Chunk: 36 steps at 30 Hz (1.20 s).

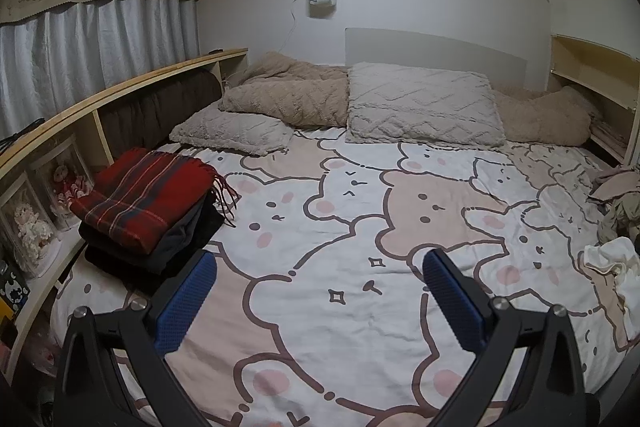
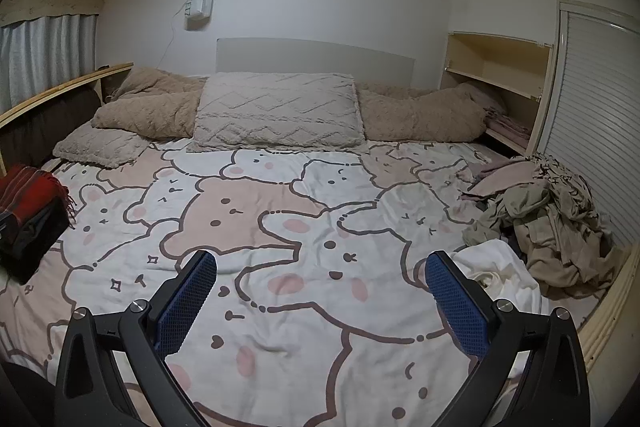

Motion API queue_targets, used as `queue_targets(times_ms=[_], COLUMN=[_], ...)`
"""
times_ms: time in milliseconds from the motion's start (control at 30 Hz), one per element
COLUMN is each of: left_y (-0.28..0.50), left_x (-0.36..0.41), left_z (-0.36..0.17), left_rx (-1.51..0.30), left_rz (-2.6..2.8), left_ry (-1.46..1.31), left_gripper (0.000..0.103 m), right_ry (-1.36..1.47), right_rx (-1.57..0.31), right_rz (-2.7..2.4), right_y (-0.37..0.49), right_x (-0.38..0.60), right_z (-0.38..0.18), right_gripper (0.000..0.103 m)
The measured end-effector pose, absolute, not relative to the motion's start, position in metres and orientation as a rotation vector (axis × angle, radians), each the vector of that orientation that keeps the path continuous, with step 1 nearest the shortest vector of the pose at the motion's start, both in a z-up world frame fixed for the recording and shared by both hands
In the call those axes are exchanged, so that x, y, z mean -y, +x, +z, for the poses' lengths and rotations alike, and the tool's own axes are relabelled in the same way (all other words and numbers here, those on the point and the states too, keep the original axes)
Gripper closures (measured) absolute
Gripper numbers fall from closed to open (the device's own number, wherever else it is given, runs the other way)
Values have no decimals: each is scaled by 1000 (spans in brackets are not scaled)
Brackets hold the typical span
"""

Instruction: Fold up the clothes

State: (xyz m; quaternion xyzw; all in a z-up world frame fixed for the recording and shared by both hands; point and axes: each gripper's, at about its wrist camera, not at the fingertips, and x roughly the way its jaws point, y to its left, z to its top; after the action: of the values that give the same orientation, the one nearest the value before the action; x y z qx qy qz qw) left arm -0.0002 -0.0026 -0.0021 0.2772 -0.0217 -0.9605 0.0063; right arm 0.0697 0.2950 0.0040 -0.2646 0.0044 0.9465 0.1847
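Observation:
A stack of folded clothes with a red plaid scarf (image 1: 140,199) on top sits at the bed's left side; it also shows in the right wrist view (image 2: 28,195). A pile of unfolded khaki and pink clothes (image 2: 548,219) lies at the bed's right edge, with a crumpled white garment (image 2: 496,271) in front of it; that garment shows in the left wrist view (image 1: 612,263) too. My left gripper (image 1: 320,267) is open and empty above the bear-print sheet (image 1: 360,327). My right gripper (image 2: 320,267) is open and empty, its right finger next to the white garment.
Two pillows (image 2: 276,111) and a beige duvet (image 2: 420,115) lie along the headboard. A wooden shelf unit (image 1: 80,111) with dolls runs along the left side. An open cabinet (image 2: 496,75) and a slatted door (image 2: 596,123) stand at the right.

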Motion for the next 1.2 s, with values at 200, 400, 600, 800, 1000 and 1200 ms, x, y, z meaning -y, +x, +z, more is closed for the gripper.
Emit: queue_targets(times_ms=[200,400,600,800,1000,1200], left_y=[-4,-3,-2,-4,-6,-6], left_x=[0,-2,2,6,9,8], left_z=[1,0,-2,-7,-8,-9], left_rx=[23,16,11,18,15,20], left_rz=[-2991,-2985,-2992,-3004,-3005,-3006], left_ry=[888,895,891,899,908,908], left_gripper=[0,0,0,0,0,0], right_ry=[-742,-741,-741,-753,-768,-781], right_rx=[-1,-6,5,-2,1,4], right_rz=[2666,2660,2655,2651,2645,2640], right_y=[70,73,71,70,66,65], right_x=[-295,-302,-300,-301,-302,-301], right_z=[4,6,5,3,-1,-4], right_gripper=[0,0,0,0,0,0])
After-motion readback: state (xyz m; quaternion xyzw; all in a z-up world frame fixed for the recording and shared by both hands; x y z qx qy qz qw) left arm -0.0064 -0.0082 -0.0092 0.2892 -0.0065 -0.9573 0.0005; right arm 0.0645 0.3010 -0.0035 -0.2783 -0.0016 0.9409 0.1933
